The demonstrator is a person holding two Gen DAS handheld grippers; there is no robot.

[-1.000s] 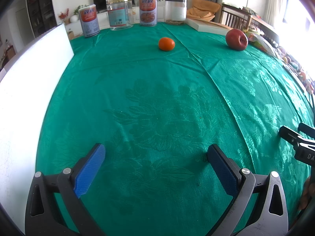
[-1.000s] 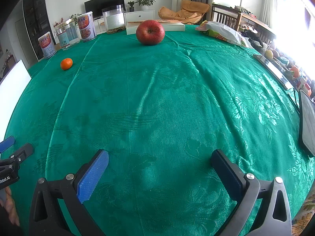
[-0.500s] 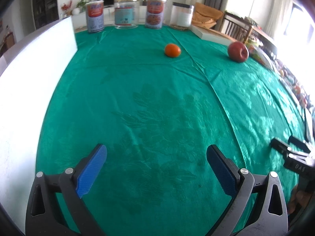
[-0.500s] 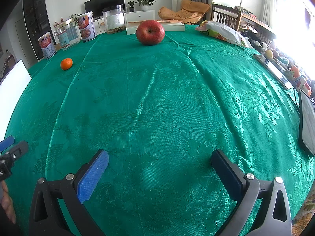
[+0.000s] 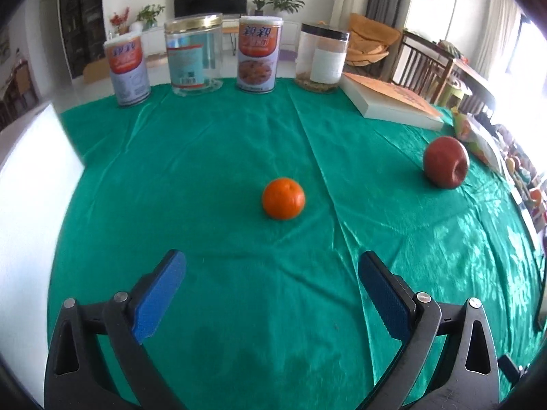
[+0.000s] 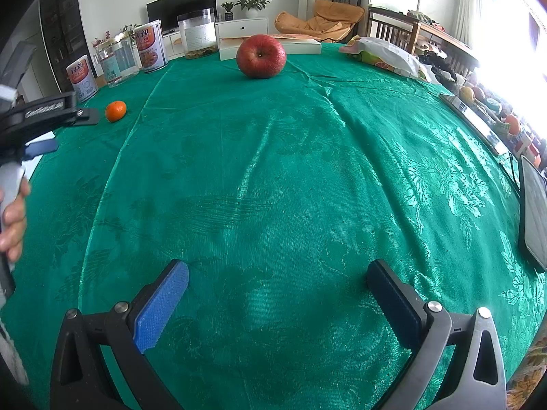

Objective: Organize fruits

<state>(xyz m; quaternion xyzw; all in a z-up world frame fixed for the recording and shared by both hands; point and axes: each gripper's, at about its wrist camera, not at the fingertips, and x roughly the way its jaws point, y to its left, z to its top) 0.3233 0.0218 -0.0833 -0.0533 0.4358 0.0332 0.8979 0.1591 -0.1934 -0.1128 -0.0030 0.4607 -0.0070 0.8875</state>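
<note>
Two grippers, both with jaws spread wide and empty. Left gripper (image 5: 271,266) now much nearer the small round orange mandarin (image 5: 283,198) than a second ago, the fruit sitting just ahead of the blue pads on the green patterned tablecloth (image 5: 239,143), not touched. Right gripper (image 6: 277,282) unmoved, hovering over bare cloth, well apart from the big red apple (image 6: 261,56) at the far side. Apple right of the mandarin, near a flat white box (image 5: 393,106). Behind: two orange-labelled tins (image 5: 257,58), a clear gold-lidded jar (image 5: 193,55), a black-lidded jar (image 5: 322,57). White board (image 5: 30,184) along the left edge. Nothing between left gripper and mandarin. Hand (image 6: 12,218) on the left gripper's handle, seen from the right wrist.
</note>
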